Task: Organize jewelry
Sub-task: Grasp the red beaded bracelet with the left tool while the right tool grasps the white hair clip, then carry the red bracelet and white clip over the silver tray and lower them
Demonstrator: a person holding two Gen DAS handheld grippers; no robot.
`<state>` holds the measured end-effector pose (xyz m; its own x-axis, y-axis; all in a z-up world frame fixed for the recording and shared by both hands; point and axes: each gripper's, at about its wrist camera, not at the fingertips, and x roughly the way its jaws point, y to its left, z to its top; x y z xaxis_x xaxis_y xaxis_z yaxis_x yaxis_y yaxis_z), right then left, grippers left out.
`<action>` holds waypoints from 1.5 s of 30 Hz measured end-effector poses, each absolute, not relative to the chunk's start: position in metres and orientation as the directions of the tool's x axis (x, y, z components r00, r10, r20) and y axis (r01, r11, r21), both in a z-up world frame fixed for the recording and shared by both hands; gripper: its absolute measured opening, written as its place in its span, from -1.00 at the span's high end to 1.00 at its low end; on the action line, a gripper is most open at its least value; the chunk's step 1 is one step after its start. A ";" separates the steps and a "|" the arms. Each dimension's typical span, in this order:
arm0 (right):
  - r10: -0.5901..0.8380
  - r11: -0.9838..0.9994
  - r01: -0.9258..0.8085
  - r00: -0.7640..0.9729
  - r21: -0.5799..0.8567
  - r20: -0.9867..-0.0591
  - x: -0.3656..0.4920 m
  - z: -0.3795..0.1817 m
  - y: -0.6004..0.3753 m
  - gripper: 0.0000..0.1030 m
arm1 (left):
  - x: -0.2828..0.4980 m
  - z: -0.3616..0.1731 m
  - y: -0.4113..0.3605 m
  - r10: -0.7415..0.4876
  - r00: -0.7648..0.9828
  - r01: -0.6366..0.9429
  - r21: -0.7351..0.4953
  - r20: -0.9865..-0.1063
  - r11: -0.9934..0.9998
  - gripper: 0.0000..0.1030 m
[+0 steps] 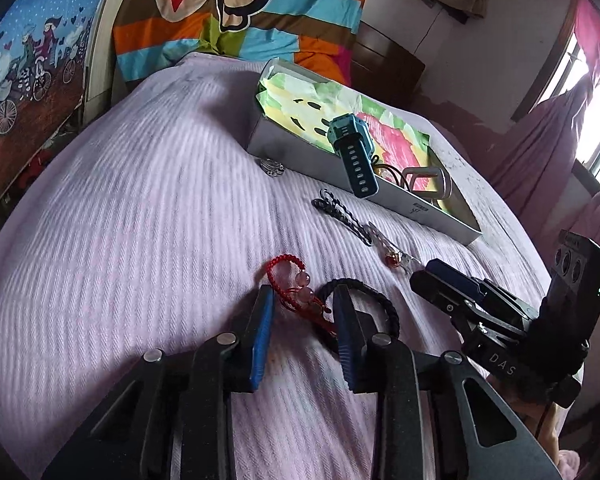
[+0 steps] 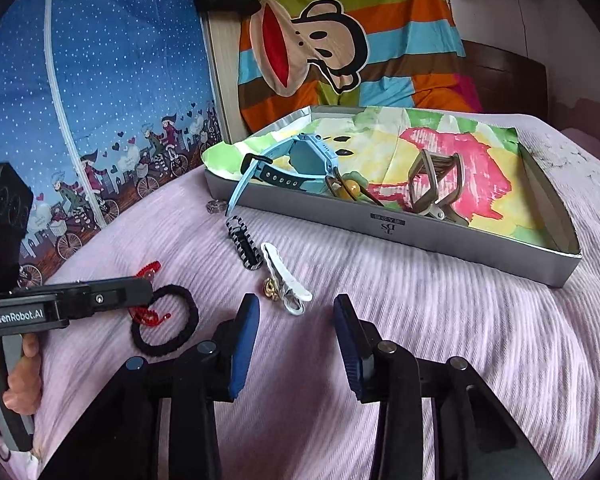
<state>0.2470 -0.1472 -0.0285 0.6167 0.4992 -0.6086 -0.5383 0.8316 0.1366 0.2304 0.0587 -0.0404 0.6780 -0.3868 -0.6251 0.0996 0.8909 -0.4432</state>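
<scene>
A grey box (image 1: 324,168) (image 2: 400,236) lined with colourful paper stands on the pink bedspread. In it lie a blue watch (image 1: 352,148) (image 2: 296,168) and a metal clip (image 1: 428,180) (image 2: 436,184). On the bed lie a red bead bracelet (image 1: 296,288) (image 2: 148,312), a black hair tie (image 1: 380,308) (image 2: 168,320), a striped clip (image 1: 344,216) (image 2: 244,244), a white clip (image 2: 288,280) and a small ring (image 1: 273,167) (image 2: 216,206). My left gripper (image 1: 304,300) (image 2: 140,294) is open, its jaws astride the red bracelet. My right gripper (image 2: 296,308) (image 1: 432,276) is open just before the white clip.
A striped monkey-print blanket (image 1: 236,8) (image 2: 340,40) lies behind the box. A blue printed panel (image 2: 100,100) stands at the left. A window with pink curtains (image 1: 592,80) is at the right.
</scene>
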 end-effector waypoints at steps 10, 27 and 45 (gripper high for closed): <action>0.538 0.824 -0.516 0.586 0.233 -0.606 0.265 -0.035 -0.155 0.77 | 0.225 -0.043 0.070 -0.388 0.707 0.095 -0.464 -0.592 0.881 0.87; 0.505 0.822 -0.547 0.567 0.160 -0.651 0.277 -0.039 -0.133 0.73 | 0.220 -0.044 0.057 -0.368 0.728 0.099 -0.442 -0.579 0.891 0.89; 0.533 0.815 -0.562 0.632 0.140 -0.563 0.269 -0.029 -0.137 0.71 | 0.218 -0.028 0.059 -0.345 0.758 0.089 -0.436 -0.554 0.896 0.90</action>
